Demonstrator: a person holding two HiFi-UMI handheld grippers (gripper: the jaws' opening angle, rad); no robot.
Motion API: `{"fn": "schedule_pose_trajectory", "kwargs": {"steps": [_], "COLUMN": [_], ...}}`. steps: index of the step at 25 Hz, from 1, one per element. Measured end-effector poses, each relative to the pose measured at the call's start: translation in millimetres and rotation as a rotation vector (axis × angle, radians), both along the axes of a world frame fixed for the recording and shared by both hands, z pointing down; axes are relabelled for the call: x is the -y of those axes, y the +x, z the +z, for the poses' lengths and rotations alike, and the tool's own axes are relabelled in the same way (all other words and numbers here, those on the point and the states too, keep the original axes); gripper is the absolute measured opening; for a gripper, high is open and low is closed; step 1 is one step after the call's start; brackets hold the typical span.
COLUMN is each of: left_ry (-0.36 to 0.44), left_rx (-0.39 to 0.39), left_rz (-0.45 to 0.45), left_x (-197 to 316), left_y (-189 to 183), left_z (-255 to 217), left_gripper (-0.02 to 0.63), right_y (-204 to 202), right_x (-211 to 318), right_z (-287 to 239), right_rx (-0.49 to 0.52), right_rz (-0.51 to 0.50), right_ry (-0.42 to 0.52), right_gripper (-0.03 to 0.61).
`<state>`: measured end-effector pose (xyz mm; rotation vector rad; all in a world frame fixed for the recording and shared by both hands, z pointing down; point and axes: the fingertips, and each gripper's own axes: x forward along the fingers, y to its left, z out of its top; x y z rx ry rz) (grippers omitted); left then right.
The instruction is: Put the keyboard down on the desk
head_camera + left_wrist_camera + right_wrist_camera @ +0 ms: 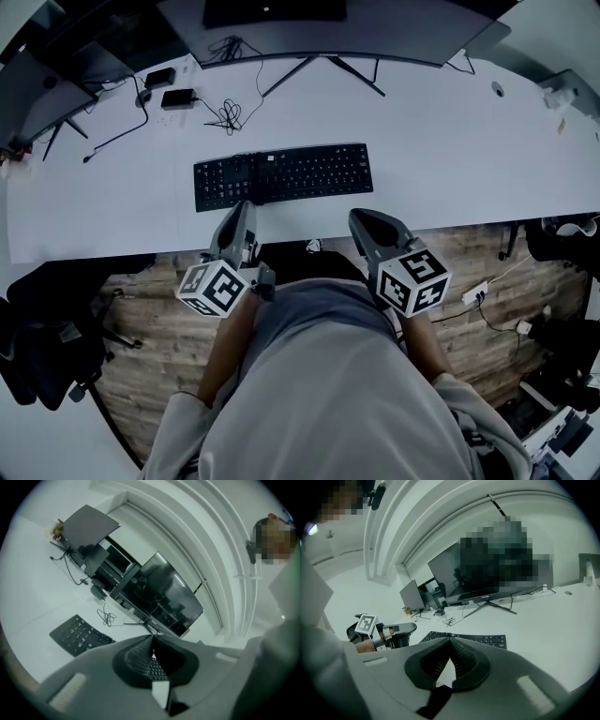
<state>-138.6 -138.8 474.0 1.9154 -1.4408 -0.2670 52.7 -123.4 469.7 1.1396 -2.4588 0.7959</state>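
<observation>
Near table (450,141) edge, left tongs (245,210) and right tongs (362,218) point forward, clenched, empty; keyboard (281,174) flat on table.

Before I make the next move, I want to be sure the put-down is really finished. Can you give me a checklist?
1. Keyboard lying flat on the desk: ok.
2. Left gripper jaws together, holding nothing: ok.
3. Right gripper jaws together, holding nothing: ok.
4. Right gripper apart from the keyboard: ok.
5. Left gripper apart from the keyboard's near edge: cannot tell.
6. Cable tangle apart from the keyboard: ok.
</observation>
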Motion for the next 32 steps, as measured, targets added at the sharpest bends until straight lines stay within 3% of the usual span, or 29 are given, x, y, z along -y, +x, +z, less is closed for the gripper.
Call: {"fn": "schedule_pose_trajectory", "kwargs": {"steps": [7, 11, 18, 24, 29, 32], "left_ry": [0.08, 0.109, 0.163, 0.18, 0.204, 0.209], "left_rx": [0.077, 0.077, 0.228, 0.296, 0.327, 0.307], "left_rz": [0.06, 0.08, 0.121, 0.175, 0.178, 0.166], "left_x": [-6.8, -10.9, -17.5, -19.9, -21.4, -21.2], "left_y": [2.6, 4.4, 4.2, 14.1, 17.3, 16.5], "left_z": [-26.6, -41.8, -57.8, -58.8, -58.7, -58.3], "left_gripper": [0.0, 0.0, 0.0, 0.0, 0.0, 0.0], "right_y": [7.9, 10.9, 5.0, 3.4, 3.8, 3.4], "right_x": [14.7, 18.5, 17.4, 16.6, 13.6, 11.3], "right_z": [-12.4, -17.5, -18.8, -19.1, -19.2, -17.4], "right_rx": [-0.036, -0.035, -0.027, -0.04, -0.047, -0.055], "right_rz": [-0.035, -0.054, -0.118, -0.154, -0.182, -0.204], "right_ry": [0.058, 0.071, 0.061, 0.068, 0.072, 0.068], "right_gripper": [-0.005, -0.005, -0.005, -0.005, -0.005, -0.005]}}
